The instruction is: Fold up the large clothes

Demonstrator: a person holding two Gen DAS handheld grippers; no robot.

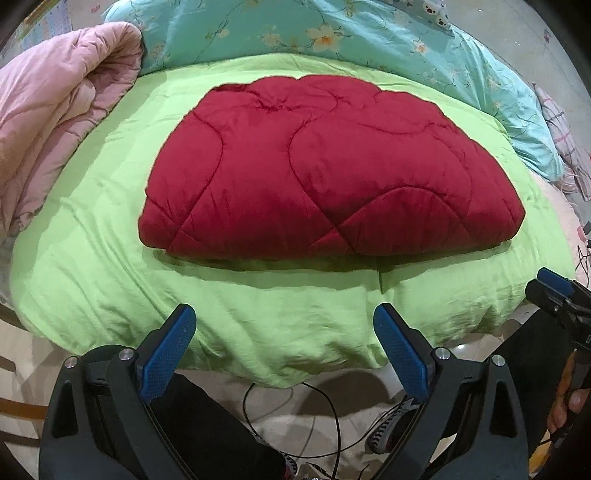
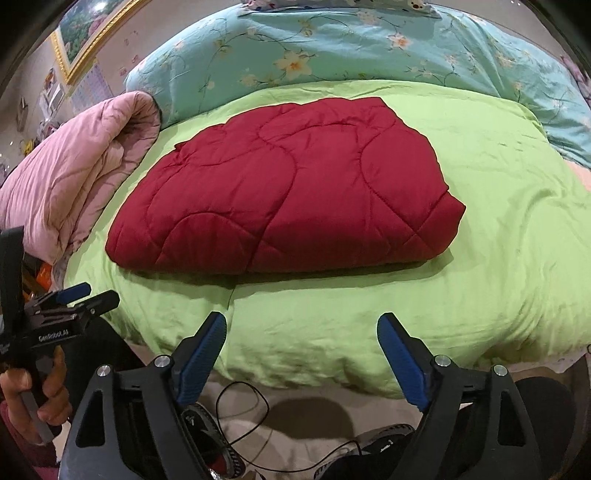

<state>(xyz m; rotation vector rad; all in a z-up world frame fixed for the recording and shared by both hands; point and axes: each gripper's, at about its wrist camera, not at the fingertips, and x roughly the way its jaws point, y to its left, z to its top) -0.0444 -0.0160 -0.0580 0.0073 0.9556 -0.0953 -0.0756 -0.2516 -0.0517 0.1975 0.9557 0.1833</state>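
Observation:
A dark red quilted comforter [image 1: 325, 173] lies folded into a thick rectangle on the green bedspread [image 1: 258, 317]; it also shows in the right wrist view [image 2: 288, 195]. My left gripper [image 1: 284, 314] is open and empty, held back over the near edge of the bed, well short of the red comforter. My right gripper [image 2: 301, 321] is open and empty, also at the near edge of the bed. The right gripper shows at the right edge of the left wrist view [image 1: 554, 286], and the left gripper at the left edge of the right wrist view [image 2: 81, 293].
A pink quilt [image 1: 55, 122] lies bunched at the left of the bed. A teal floral duvet [image 1: 332, 33] lies across the far side. Black cables [image 1: 325, 417] and the person's shoes [image 1: 391, 424] are on the floor below the bed edge.

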